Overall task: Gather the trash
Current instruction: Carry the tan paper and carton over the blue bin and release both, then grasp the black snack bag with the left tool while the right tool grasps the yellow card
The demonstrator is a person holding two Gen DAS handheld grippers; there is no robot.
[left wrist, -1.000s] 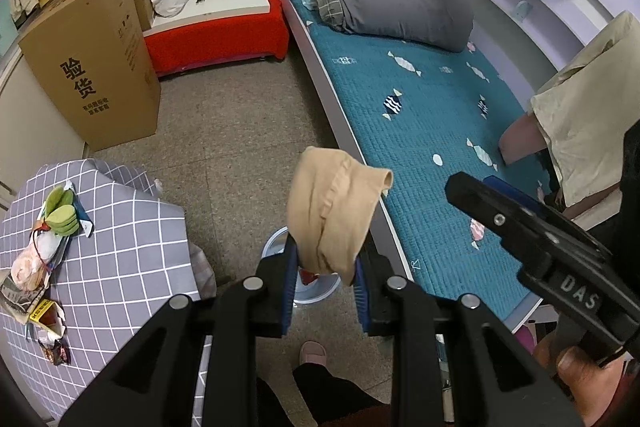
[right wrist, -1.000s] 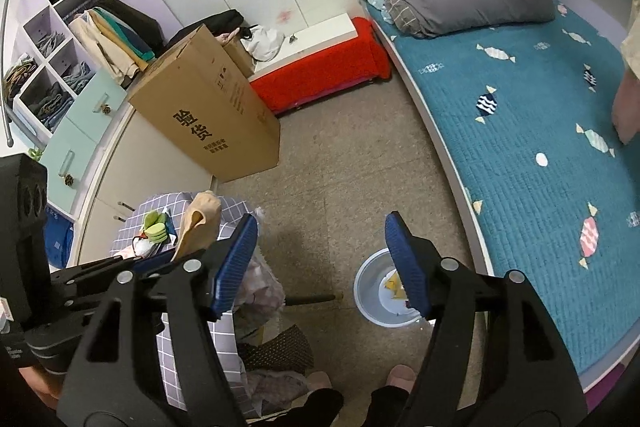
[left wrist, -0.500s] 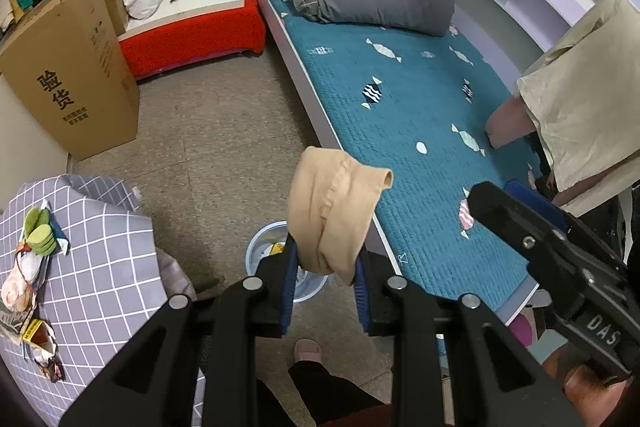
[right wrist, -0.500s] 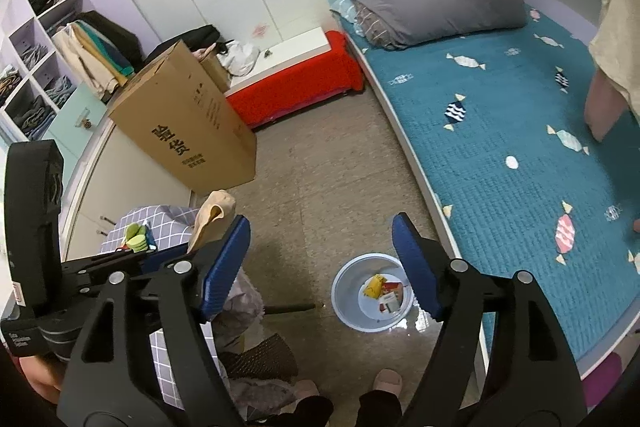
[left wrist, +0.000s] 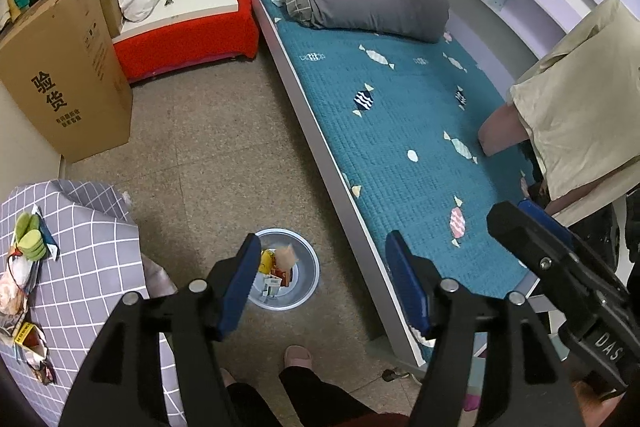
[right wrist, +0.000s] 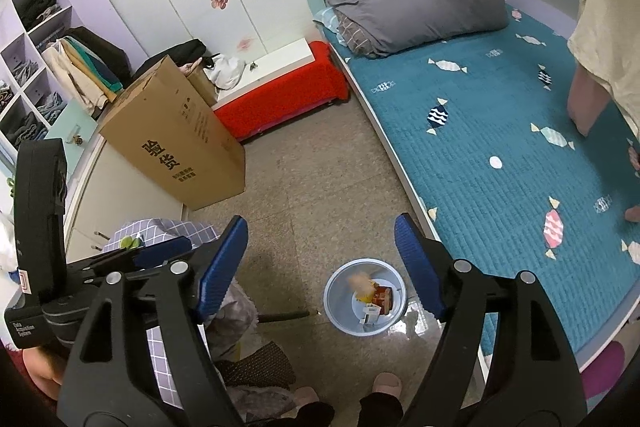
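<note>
Filling the right half of both views, the bed [left wrist: 400, 115] with its teal cover hems in a strip of bare floor, and the small pale-blue bin [left wrist: 308, 275] stands on that floor just beside the bed's edge, low and centre in the left wrist view, where both hands can reach over it. At the lower left of the same view a table under a checked cloth [left wrist: 80, 267] carries more litter: green and pale wrappers [left wrist: 28, 239] near its left edge, and crumpled packets lower down. That, by my reading, is where the next pickup lies.

The left gripper [left wrist: 320, 283] hangs above the bin, pointing steeply down, which is why the bin sits between its blue pads. Its jaws have just been opening and stand spread with nothing between them. The tan piece of trash [right wrist: 360, 283] shows blurred within the bin's rim in the right wrist view, above the yellow and red packets there, so it appears let go and dropping in or just landed.

The right gripper [right wrist: 320, 267] is held spread and empty too, the bin at lower centre of its view, seemingly waiting its turn.
</note>
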